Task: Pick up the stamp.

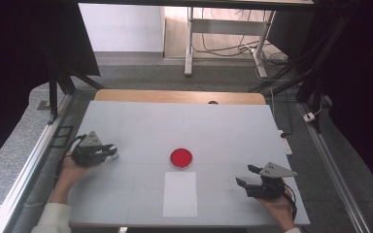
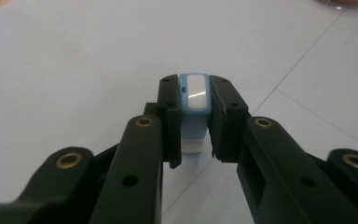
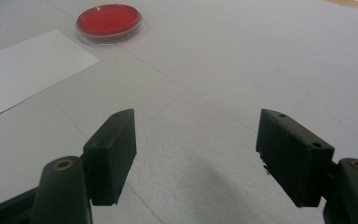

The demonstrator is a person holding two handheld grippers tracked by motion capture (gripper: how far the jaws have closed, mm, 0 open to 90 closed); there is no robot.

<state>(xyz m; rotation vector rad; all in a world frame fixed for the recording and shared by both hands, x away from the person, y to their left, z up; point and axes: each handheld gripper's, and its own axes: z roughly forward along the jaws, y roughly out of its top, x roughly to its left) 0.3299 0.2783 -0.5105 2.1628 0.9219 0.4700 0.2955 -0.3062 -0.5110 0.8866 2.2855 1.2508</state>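
My left gripper (image 2: 195, 116) is shut on a small light-blue and white block (image 2: 194, 100); both black pads press its sides just above the table. In the high view this left gripper (image 1: 110, 150) lies at the table's left, held by a hand, with the block (image 1: 113, 156) a pale speck at its tip. A round red dish (image 1: 181, 158) with a clear rim sits mid-table, also seen as the red dish (image 3: 109, 22). A white sheet of paper (image 1: 180, 193) lies just in front of it. My right gripper (image 1: 247, 177) rests at the right, jaws wide open and empty (image 3: 196, 156).
The white tabletop (image 1: 175, 124) ends in a wooden strip (image 1: 179, 96) at the far edge. Metal rails run along both sides of the table. A white power strip (image 1: 286, 144) lies off the right edge. The paper (image 3: 23, 65) is left of the right gripper.
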